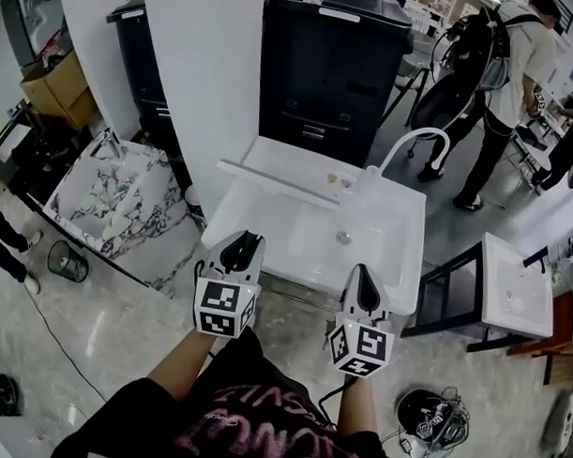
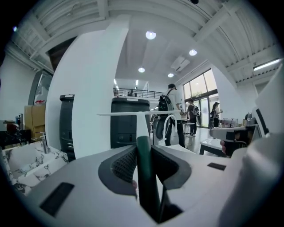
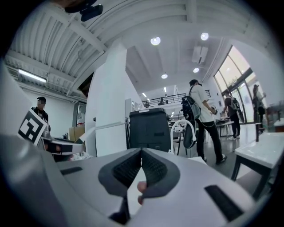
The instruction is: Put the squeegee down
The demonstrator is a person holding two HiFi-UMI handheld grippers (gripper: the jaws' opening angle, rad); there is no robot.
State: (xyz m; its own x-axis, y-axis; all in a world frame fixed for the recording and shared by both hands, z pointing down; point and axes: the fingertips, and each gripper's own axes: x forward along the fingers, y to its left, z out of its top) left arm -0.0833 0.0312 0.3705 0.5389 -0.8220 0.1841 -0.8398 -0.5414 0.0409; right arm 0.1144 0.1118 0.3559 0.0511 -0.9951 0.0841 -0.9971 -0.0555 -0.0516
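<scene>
The squeegee has a dark green handle (image 2: pixel 144 173), a white stem and a long white blade (image 2: pixel 133 114). My left gripper (image 2: pixel 143 148) is shut on the handle, with the blade held level ahead of it. In the head view the blade (image 1: pixel 276 183) hangs over the back left of the white sink (image 1: pixel 387 276), and the left gripper (image 1: pixel 242 242) is at the sink's near left rim. My right gripper (image 1: pixel 361 272) hovers at the near right rim. Its jaws (image 3: pixel 141 153) are shut tip to tip with nothing between them.
A white curved faucet (image 1: pixel 417 139) rises at the sink's back right. Behind stand a black cabinet (image 1: pixel 342 66) and a white pillar (image 1: pixel 206 76). A marble basin (image 1: pixel 117 206) and a small bin (image 1: pixel 67 262) are to the left. Another white basin (image 1: pixel 514 291) is to the right, and a person (image 1: pixel 507 84) stands beyond it.
</scene>
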